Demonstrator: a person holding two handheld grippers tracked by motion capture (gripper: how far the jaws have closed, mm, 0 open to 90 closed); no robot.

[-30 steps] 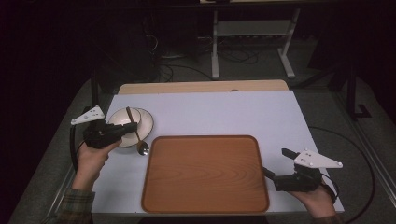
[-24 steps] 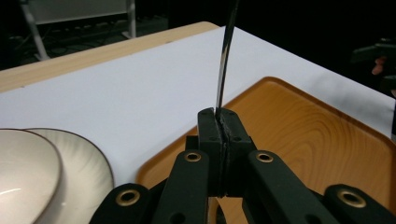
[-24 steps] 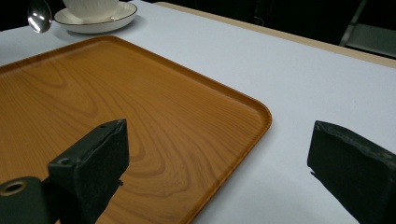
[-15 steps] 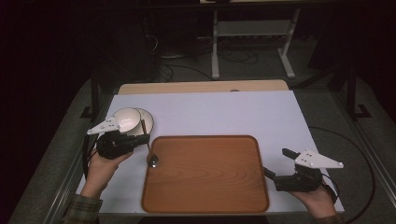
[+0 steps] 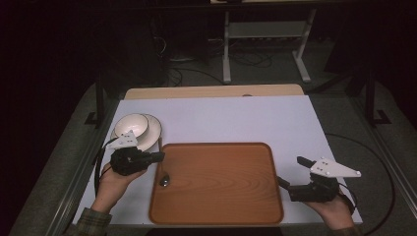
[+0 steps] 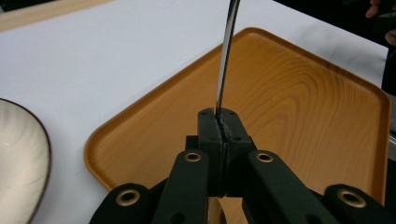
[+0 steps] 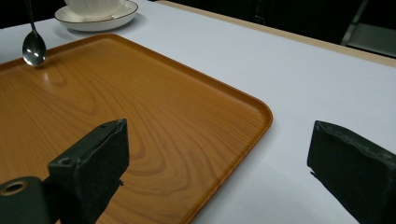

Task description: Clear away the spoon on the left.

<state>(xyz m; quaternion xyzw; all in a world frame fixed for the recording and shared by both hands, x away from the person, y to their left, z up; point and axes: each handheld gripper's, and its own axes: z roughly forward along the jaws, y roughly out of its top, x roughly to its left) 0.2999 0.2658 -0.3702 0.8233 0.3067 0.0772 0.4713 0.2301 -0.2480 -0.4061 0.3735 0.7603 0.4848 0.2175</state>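
Spoon (image 5: 164, 180): a metal spoon, its handle clamped between the closed jaws of the left gripper (image 5: 160, 156), its bowl hanging down over the left edge of the wooden tray (image 5: 216, 216). In the high view the bowl sits just inside the tray's left rim, low over the wood; whether it touches the surface cannot be told. The left gripper view shows the thin handle (image 6: 225, 60) rising from between the two pads, which are pressed together on it, with the tray spread beyond and the rim of the plate (image 6: 44, 154) at the left edge. In the right gripper view the spoon's bowl (image 7: 34, 49) hangs near the tray's far corner, casting a soft reflection on the wood.

The tray lies on a white table cover (image 5: 231, 118), near the person's edge. Behind the left gripper, on the cover, a white bowl (image 5: 131, 125) stands on a white plate with a dark rim (image 5: 153, 132), just beside the tray's far left corner but apart from it.

The right gripper (image 5: 290, 172) rests low at the tray's right edge, held in the person's right hand (image 5: 334, 210). Its jaws stand wide apart with nothing between them; in its own view the tray's corner and bare cover lie in the gap.
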